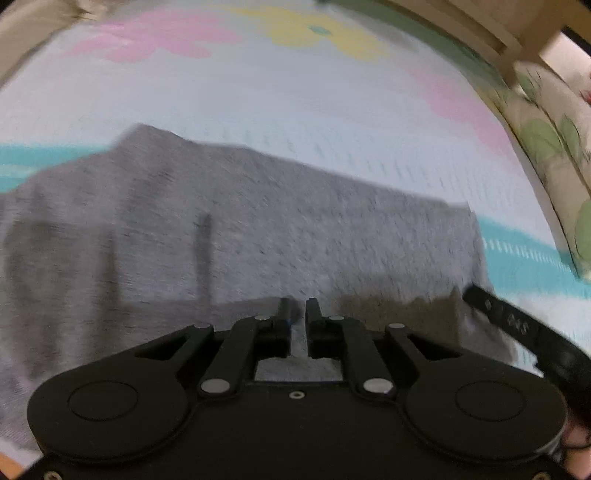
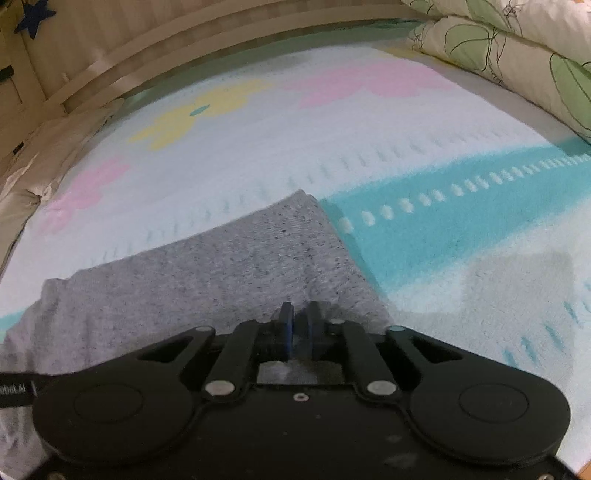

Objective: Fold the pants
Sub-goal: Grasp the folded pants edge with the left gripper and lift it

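The pants [image 2: 229, 258] are seen as grey, flecked, matt knit cloth. Beneath them, a fuzzy terry blanket [image 2: 332, 140] is spread. Matt black plastic forms the right gripper [image 2: 299, 314], with shiny metal pins.

One pair of grey pants [image 1: 229, 236], folded, lies on one blanket [image 1: 295, 96]. Two black grippers are over it: the left gripper [image 1: 298, 308] and the right gripper [image 2: 298, 312], each with two fingers. On the blanket I count one yellow flower [image 2: 192, 114] and two pink flowers [image 2: 362, 83], plus one teal band [image 2: 461, 218]. One leaf-print quilt [image 2: 517, 48] is bunched along the edge. One dark blue star [image 2: 35, 16] hangs on the wall behind.
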Action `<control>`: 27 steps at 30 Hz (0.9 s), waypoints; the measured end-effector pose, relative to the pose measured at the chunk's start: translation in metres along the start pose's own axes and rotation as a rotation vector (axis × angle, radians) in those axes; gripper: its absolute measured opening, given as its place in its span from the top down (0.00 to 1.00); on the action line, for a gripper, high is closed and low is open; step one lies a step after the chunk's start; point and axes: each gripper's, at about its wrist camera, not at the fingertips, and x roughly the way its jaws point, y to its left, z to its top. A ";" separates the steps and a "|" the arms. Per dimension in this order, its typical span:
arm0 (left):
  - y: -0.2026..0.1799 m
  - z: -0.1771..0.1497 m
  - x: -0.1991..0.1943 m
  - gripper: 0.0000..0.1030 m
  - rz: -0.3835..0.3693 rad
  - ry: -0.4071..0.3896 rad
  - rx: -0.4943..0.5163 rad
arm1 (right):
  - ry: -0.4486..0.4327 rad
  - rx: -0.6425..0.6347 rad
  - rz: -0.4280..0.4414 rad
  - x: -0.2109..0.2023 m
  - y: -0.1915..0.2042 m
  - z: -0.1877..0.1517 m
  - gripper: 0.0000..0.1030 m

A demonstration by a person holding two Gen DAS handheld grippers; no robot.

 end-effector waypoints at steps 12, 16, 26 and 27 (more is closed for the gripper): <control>0.109 -0.036 -0.103 0.61 0.177 -0.272 -0.271 | -0.118 -0.137 0.201 -0.035 0.099 0.015 0.83; 0.167 -0.074 -0.127 0.60 0.213 -0.330 -0.500 | -0.140 -0.242 0.289 -0.045 0.138 0.007 0.83; 0.254 -0.136 -0.120 0.59 0.091 -0.367 -1.033 | -0.148 -0.325 0.338 -0.053 0.174 0.002 0.83; 0.259 -0.136 -0.113 0.59 0.086 -0.362 -1.058 | -0.146 -0.324 0.339 -0.052 0.174 0.002 0.83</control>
